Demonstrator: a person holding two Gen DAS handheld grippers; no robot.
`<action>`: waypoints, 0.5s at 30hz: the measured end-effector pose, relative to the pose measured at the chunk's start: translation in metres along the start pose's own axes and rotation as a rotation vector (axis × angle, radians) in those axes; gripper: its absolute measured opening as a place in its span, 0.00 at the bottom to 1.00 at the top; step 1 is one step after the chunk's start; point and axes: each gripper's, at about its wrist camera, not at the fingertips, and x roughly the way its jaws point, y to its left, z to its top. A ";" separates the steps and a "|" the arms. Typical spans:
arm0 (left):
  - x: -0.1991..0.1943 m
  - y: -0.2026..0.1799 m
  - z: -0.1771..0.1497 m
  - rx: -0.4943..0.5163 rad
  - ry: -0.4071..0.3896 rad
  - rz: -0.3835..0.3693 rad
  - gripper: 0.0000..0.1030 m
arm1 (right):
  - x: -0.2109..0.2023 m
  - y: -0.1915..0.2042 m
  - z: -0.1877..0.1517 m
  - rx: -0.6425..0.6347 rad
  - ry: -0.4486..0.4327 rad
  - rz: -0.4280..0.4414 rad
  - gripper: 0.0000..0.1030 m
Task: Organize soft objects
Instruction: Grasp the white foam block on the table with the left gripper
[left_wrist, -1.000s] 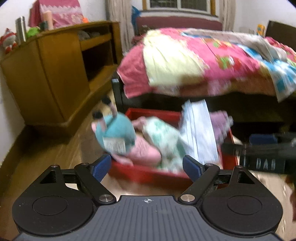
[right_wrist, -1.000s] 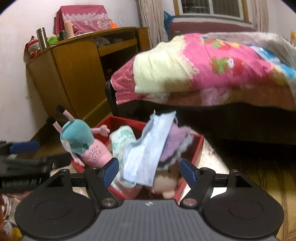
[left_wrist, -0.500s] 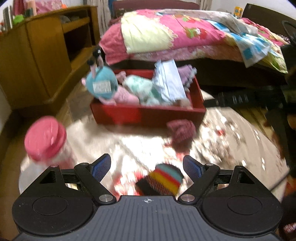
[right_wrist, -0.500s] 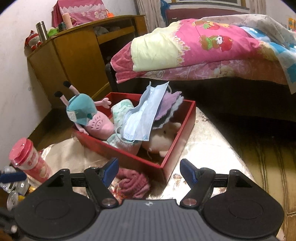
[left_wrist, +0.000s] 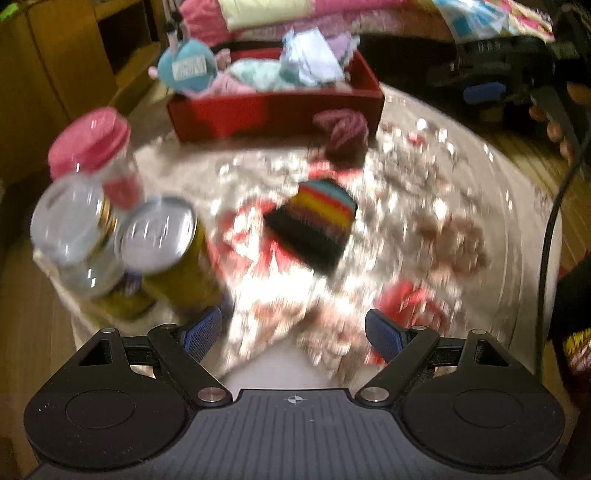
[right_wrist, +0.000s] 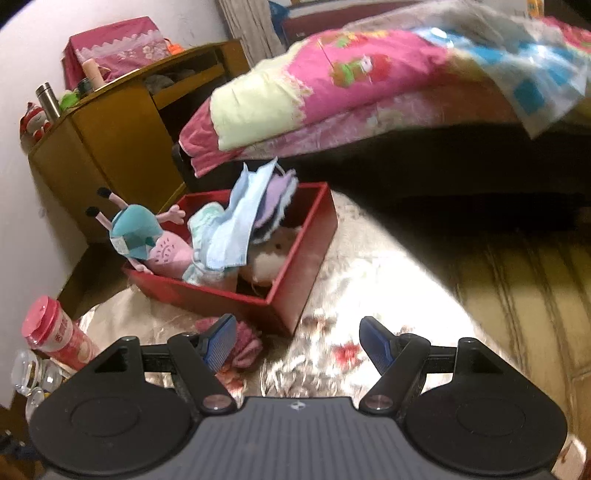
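A red box (left_wrist: 273, 114) (right_wrist: 295, 273) at the far side of the round table holds a teal-and-pink plush (right_wrist: 147, 240), a blue face mask (right_wrist: 236, 229), purple cloth and other soft items. A striped black sock roll (left_wrist: 314, 221) lies mid-table, ahead of my left gripper (left_wrist: 293, 332), which is open and empty. A pink knitted bundle (left_wrist: 343, 129) (right_wrist: 243, 339) lies just in front of the box. My right gripper (right_wrist: 297, 341) is open and empty, its left fingertip (right_wrist: 219, 343) over the bundle. It also shows in the left wrist view (left_wrist: 484, 92).
A pink-lidded tube (left_wrist: 96, 155) (right_wrist: 55, 332), a glass jar (left_wrist: 77, 236) and a yellow can (left_wrist: 166, 243) stand at the table's left. A shiny patterned cloth (left_wrist: 424, 192) covers the table. A wooden cabinet (right_wrist: 122, 136) and a bed with a pink quilt (right_wrist: 351, 85) lie beyond.
Both grippers have pulled back from the box and tilted down. The left view now takes in the jar, the can and the striped sock. Both grippers stayed open.
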 end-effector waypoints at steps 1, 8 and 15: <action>0.001 0.001 -0.006 0.011 0.013 0.004 0.81 | 0.002 -0.001 -0.002 0.015 0.014 0.010 0.44; 0.016 0.010 -0.028 0.040 0.070 0.042 0.80 | 0.013 0.014 -0.011 -0.017 0.075 0.057 0.43; 0.030 0.002 -0.033 0.127 0.109 0.061 0.83 | 0.021 0.022 -0.018 -0.054 0.114 0.084 0.43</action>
